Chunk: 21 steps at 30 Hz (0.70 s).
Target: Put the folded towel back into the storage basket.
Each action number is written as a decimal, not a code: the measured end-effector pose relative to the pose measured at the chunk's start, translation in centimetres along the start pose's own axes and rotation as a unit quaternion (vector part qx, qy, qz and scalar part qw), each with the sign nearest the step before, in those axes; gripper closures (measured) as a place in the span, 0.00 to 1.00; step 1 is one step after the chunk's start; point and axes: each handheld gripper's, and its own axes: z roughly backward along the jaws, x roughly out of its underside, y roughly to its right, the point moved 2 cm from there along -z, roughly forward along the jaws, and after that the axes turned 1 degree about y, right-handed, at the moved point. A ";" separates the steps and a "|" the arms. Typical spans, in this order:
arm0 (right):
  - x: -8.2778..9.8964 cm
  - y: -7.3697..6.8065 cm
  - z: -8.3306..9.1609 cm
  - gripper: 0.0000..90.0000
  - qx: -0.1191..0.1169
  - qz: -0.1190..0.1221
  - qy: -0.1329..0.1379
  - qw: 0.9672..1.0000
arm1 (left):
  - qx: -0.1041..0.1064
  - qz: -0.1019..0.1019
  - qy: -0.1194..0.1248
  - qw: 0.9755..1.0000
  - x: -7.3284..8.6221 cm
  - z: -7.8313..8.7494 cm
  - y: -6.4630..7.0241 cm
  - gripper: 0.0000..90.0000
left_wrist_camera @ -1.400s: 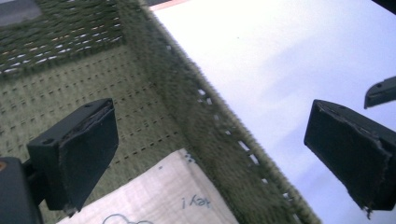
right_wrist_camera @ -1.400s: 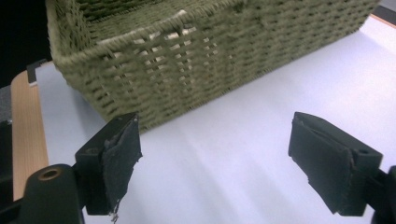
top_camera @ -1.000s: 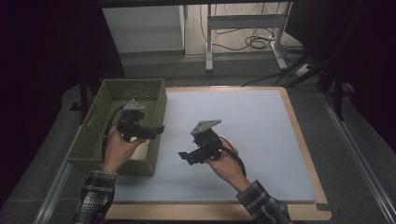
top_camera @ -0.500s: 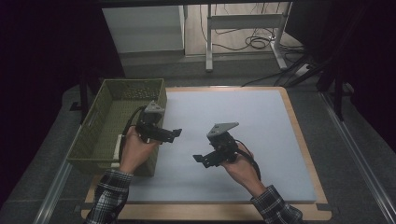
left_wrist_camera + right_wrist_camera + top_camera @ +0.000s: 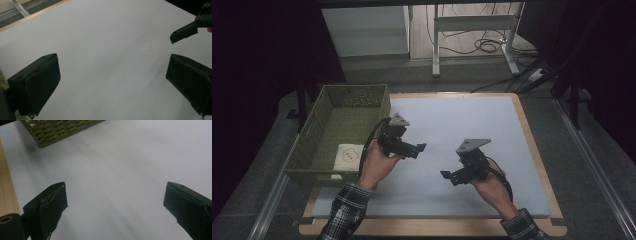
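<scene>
My left gripper (image 5: 422, 147) hovers over the pale mat (image 5: 452, 115), just right of the green woven basket (image 5: 297, 155). It is open with nothing between its jaws, as the left gripper view confirms (image 5: 112, 62). My right gripper (image 5: 446, 175) is near the middle front of the mat, open and holding nothing (image 5: 115, 186); its jaws have just been opening. A folded white cloth (image 5: 348, 155) with small red marks lies in the basket's near end. In the left gripper view one jaw of the right gripper (image 5: 183, 31) points in from the upper right.
The mat lies on a wood-edged board (image 5: 537, 150). A corner of the basket (image 5: 62, 130) is at the top left of the right gripper view. Table legs and cables (image 5: 482, 45) stand on the floor beyond the board.
Both hands have moved right, away from the basket. The left gripper came from above the basket out over the mat, and the white cloth now shows in the basket.
</scene>
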 end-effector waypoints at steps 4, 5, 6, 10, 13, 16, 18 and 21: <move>1.2 0.7 1.2 0.06 0.012 -0.004 0.000 1.000 | 0.008 -0.006 0.004 1.000 0.2 -1.0 1.5 0.00; 1.6 0.9 1.6 0.06 0.014 -0.006 0.002 1.000 | 0.011 -0.007 0.004 1.000 0.3 -1.2 1.8 0.00; 1.8 1.0 1.8 0.06 0.015 -0.008 0.002 1.000 | 0.014 -0.010 0.003 1.000 0.5 -1.5 2.2 0.00; 3.1 1.8 3.0 0.06 0.024 -0.018 0.003 1.000 | 0.022 -0.019 0.000 1.000 1.3 -2.3 3.5 0.00; 4.2 2.3 3.7 0.06 0.028 -0.027 0.003 0.999 | 0.026 -0.024 0.000 0.999 2.2 -2.6 4.2 0.00; 5.4 2.8 4.5 0.06 0.035 -0.036 0.003 0.999 | 0.032 -0.022 0.003 0.999 3.2 -2.8 4.7 0.00; 6.1 3.0 4.9 0.06 0.038 -0.042 0.004 0.998 | 0.034 -0.022 0.001 0.999 3.8 -3.0 5.0 0.00; 7.4 3.3 5.5 0.06 0.043 -0.052 0.003 0.998 | 0.035 -0.022 -0.002 0.999 5.3 -3.3 5.4 0.00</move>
